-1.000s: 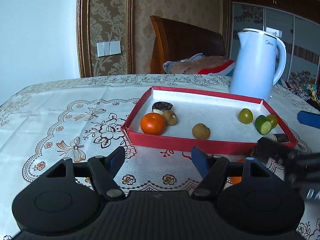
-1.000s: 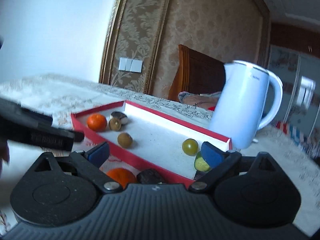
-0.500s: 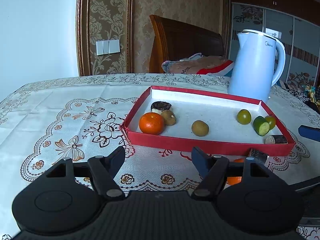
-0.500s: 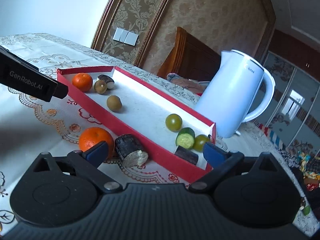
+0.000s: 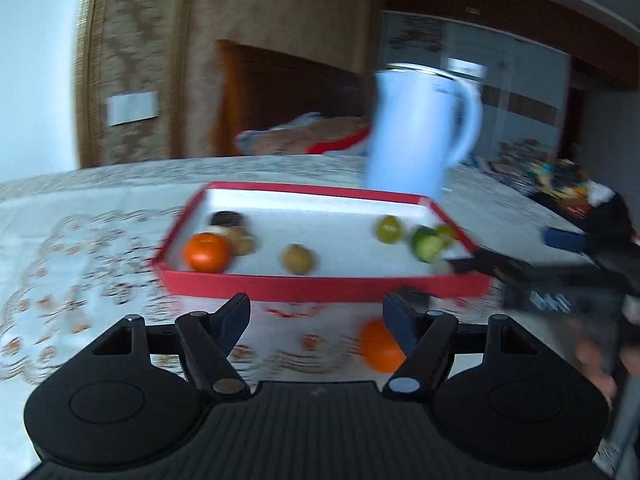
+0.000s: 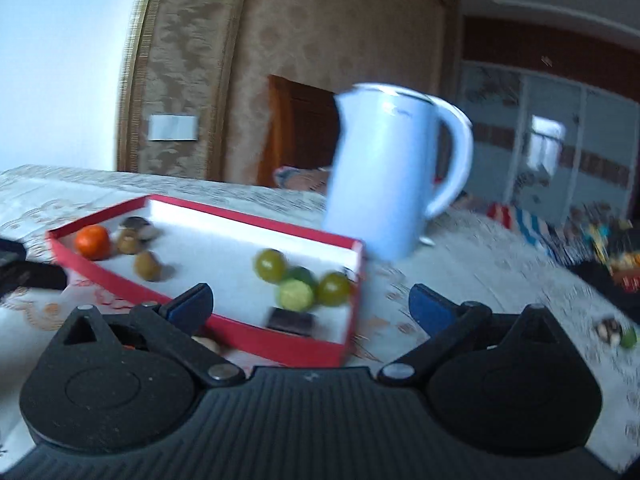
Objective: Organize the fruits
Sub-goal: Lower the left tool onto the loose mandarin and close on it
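The left gripper [image 5: 316, 314] is spread wide over the tablecloth [image 5: 80, 248], holding nothing. Ahead, the red tray [image 5: 320, 286] holds an orange [image 5: 206, 252] and small fruits, while a loose orange [image 5: 378, 346] lies just outside its near wall. The right gripper [image 6: 310, 304] gapes empty at the tray's right corner.

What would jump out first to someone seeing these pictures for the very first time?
Probably the red tray in the middle of the lace-patterned table, with an orange at its left end and green fruits clustered at its right end. Just behind the tray's right end a tall white kettle stands. A second orange lies outside, in front of the tray.
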Motion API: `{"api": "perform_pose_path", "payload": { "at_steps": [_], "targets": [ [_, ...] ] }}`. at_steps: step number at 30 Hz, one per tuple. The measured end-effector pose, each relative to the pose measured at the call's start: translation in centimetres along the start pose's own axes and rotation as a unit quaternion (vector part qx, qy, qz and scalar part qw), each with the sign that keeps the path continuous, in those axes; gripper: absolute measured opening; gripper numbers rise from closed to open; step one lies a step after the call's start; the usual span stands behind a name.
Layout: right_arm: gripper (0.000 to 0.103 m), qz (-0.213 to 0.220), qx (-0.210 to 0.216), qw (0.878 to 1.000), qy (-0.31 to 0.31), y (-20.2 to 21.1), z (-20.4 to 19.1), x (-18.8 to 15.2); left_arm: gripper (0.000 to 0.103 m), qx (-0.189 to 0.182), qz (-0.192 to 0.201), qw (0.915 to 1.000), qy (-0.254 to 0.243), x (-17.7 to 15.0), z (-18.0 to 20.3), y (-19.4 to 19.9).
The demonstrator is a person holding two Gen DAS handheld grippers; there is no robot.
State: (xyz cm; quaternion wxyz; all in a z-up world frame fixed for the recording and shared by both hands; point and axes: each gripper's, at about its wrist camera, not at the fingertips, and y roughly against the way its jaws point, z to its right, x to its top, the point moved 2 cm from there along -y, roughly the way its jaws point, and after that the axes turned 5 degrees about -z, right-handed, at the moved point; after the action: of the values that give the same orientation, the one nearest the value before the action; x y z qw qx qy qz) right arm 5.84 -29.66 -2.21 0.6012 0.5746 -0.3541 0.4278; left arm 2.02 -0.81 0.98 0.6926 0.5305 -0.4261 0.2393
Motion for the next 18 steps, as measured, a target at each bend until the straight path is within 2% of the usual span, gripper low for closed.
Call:
{"api": "perform_pose_path", "payload": {
  "at_steps": [2,6,12,18],
  "targets": [
    [0.103,-0.013,-0.005,0.999,-0.039,-0.8,1.7,0.1,0.073,-0.005,-0.004,0.9991,-0.042,-0.6,1.9,-0.4],
    [0.103,-0.031,0.020,0.995,-0.093,-1.6,3.2,-0.1,0.073,0.024,-0.014,0.9947,-0.098,-1.3,4.5,-1.8],
    [0.103,-0.033,0.025,0.996,-0.084,-1.5,2.7,-0.5,0.073,0.040,-0.042,0.9916,-0.115,-1.5,5.4,-3.8],
    [0.103,-0.039,0.029,0.995,-0.088,-1.5,2.5,-0.5,0.073,0.045,-0.054,0.9925,-0.100,-1.3,5.0,-4.4]
  ]
}}
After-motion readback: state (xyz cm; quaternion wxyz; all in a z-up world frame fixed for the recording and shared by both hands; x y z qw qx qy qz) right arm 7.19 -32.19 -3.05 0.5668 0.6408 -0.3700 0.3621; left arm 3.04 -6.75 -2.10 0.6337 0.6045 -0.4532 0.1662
